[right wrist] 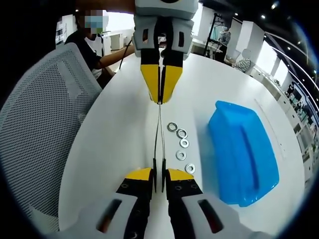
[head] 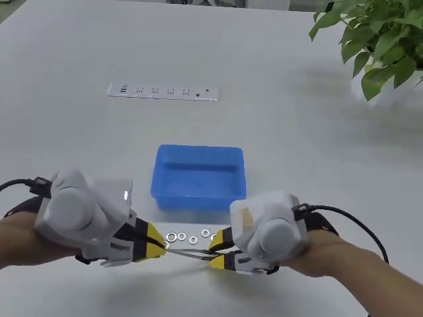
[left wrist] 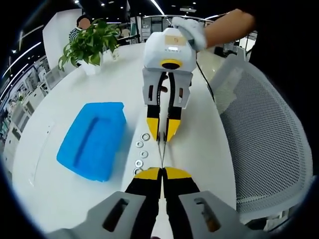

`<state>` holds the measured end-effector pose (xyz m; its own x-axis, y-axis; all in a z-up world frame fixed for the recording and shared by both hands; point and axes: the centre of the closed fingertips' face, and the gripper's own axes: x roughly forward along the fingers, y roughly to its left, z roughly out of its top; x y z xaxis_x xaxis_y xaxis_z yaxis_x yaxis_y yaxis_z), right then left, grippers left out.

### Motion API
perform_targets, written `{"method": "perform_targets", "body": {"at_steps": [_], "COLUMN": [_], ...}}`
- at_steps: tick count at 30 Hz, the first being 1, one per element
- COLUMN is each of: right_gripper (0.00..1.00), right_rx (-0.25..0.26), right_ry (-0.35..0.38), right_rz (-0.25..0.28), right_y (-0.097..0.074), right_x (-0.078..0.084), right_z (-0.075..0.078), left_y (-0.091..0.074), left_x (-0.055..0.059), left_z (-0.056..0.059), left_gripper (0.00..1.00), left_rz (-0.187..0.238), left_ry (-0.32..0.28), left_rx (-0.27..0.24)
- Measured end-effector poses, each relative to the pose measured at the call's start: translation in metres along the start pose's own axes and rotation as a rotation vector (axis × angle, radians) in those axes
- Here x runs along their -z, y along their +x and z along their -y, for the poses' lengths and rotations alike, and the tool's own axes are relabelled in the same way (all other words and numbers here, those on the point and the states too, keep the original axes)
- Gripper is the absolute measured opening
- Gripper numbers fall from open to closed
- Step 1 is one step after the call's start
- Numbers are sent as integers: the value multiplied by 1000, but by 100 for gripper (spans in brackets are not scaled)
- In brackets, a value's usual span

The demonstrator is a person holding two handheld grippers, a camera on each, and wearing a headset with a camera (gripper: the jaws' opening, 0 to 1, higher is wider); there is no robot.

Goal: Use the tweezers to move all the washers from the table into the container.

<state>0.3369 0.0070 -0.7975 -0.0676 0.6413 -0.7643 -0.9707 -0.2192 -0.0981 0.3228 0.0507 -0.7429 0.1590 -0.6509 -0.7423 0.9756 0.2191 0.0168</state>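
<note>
Tweezers (head: 190,254) lying left-to-right at lower centre of head view, left gripper (head: 160,247) and right gripper (head: 215,253) each clenched on one end, tips hidden between jaws, washers (head: 193,240) just above.

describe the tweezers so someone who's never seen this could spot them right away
On the white table, just nearer than the blue container, a short row of washers lies between the left gripper and the right gripper. The tweezers are the thin dark strip bridging the two grippers' yellow tips: long and straight, beside the small round rings.
</note>
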Motion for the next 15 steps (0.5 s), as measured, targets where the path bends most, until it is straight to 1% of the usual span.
{"method": "perform_targets", "body": {"at_steps": [7, 9, 15], "right_gripper": [12, 12, 12], "right_rx": [-2, -2, 2], "right_ry": [6, 12, 38], "right_rz": [12, 19, 43], "right_y": [1, 1, 0], "right_x": [-4, -6, -11], "right_z": [-3, -4, -6], "left_y": [-8, -9, -14], "left_x": [-14, -17, -34], "left_z": [1, 1, 2], "left_gripper": [5, 5, 5], "left_rz": [1, 2, 25], "left_ry": [27, 34, 56], "left_rx": [8, 8, 15]}}
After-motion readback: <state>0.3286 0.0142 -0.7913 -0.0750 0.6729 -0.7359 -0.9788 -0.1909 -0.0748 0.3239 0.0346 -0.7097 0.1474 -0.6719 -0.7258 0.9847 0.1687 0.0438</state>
